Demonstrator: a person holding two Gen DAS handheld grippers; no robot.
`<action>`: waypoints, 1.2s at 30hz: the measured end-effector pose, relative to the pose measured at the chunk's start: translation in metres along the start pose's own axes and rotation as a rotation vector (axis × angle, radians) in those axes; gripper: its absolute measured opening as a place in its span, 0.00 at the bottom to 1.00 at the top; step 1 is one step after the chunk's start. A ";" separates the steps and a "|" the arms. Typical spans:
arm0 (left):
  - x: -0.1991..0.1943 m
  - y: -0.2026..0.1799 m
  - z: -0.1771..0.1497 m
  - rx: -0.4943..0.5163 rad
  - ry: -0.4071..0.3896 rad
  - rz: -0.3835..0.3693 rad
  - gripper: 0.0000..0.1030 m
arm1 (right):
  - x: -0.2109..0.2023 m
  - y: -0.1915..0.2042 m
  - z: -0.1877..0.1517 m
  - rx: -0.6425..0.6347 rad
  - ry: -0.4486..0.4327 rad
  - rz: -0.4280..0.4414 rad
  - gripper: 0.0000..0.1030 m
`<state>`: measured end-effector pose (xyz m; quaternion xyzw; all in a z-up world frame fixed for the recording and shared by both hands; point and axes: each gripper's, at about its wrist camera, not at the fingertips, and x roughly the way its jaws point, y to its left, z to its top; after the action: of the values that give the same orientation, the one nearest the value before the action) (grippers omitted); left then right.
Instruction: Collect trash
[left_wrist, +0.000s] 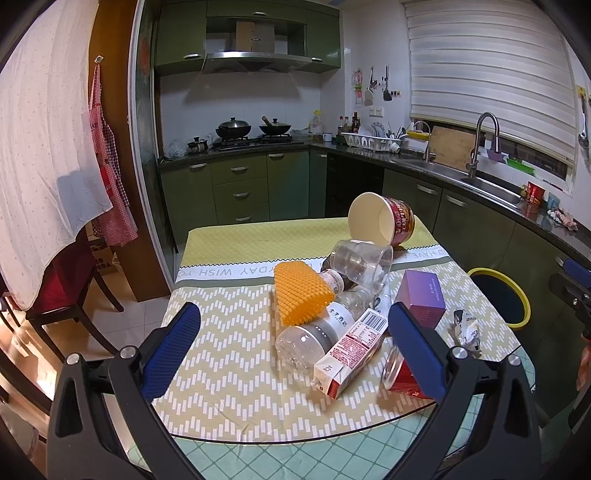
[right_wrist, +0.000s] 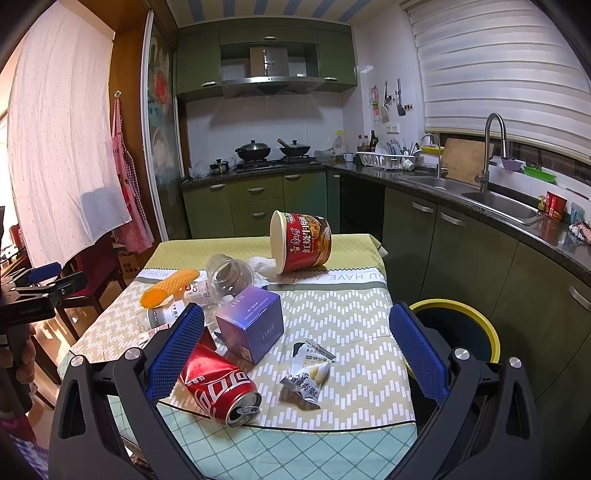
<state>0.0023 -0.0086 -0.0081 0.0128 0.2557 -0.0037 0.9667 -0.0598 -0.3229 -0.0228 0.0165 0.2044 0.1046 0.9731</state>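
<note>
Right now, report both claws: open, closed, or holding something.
Left claw: open, holding nothing, above the trash pile.
Right claw: open, holding nothing, above the crushed red can and the snack wrapper.

Trash pile (left_wrist: 343, 295) on table (right_wrist: 343, 317), bin (right_wrist: 456, 334) beside table's right edge

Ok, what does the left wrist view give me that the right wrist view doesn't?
Left wrist only: the milk carton lying whole against the clear plastic bottle, and the noodle cup mouth. Right wrist only: the crushed cola can in full, plus the snack wrapper print. Both show the purple box, orange brush, yellow-rimmed bin, and both grippers open.
</note>
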 end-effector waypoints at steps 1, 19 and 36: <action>0.000 0.000 0.000 0.000 0.000 0.000 0.94 | 0.000 0.000 -0.001 -0.001 0.000 0.000 0.96; 0.002 -0.002 -0.002 0.002 0.004 0.001 0.94 | 0.005 0.000 -0.004 0.003 0.011 -0.001 0.96; 0.003 -0.002 -0.002 0.002 0.006 0.000 0.94 | 0.007 0.000 -0.004 0.004 0.014 -0.001 0.96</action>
<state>0.0039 -0.0108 -0.0113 0.0138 0.2585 -0.0039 0.9659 -0.0553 -0.3220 -0.0293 0.0174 0.2115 0.1037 0.9717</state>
